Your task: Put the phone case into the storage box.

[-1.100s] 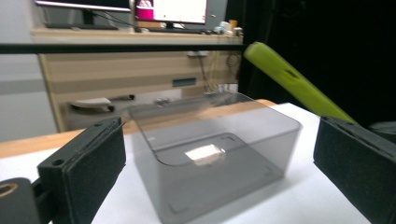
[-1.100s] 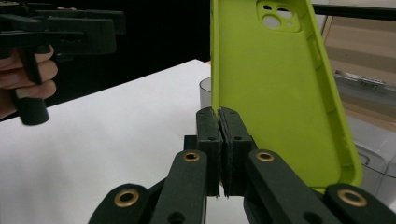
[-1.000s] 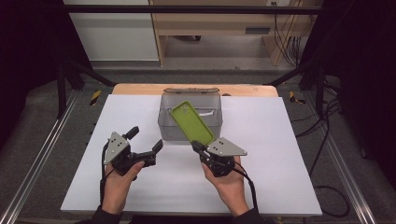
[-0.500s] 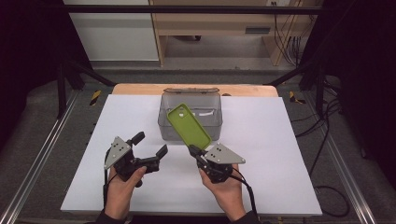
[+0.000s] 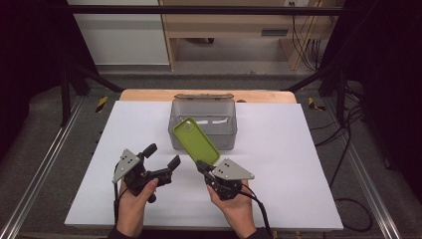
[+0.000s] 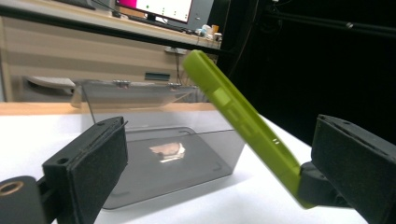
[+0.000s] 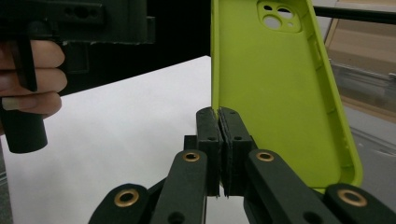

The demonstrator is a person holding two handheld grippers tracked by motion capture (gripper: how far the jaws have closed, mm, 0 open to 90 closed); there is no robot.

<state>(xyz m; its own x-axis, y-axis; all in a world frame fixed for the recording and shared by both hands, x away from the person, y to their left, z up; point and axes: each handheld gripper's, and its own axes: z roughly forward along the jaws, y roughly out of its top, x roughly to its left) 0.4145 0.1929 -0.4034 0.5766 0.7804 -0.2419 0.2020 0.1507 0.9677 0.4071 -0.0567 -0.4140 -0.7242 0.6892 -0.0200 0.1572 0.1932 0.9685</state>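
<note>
A lime-green phone case point(image 5: 195, 140) stands tilted in the air in front of a grey see-through box point(image 5: 171, 130). My right gripper point(image 5: 201, 167) is shut on the case's lower edge. In the right gripper view the jaws pinch the case's point(image 7: 275, 84) side rim, and its hollow inside with the camera cut-out faces me. My left gripper point(image 5: 162, 155) stands open to the left of the case, nothing between its jaws. In the left gripper view the case point(image 6: 243, 121) slants up in front of the box point(image 6: 154, 168).
The box sits at the back middle of the white table top point(image 5: 298, 149), its lid point(image 5: 204, 95) folded open behind it. Something pale lies inside point(image 6: 168, 150). Metal rails point(image 5: 45, 164) run along both sides of the table.
Both hands have drawn slightly back toward the near edge. The case has come along in the right gripper and now sits a little lower and more to the left.
</note>
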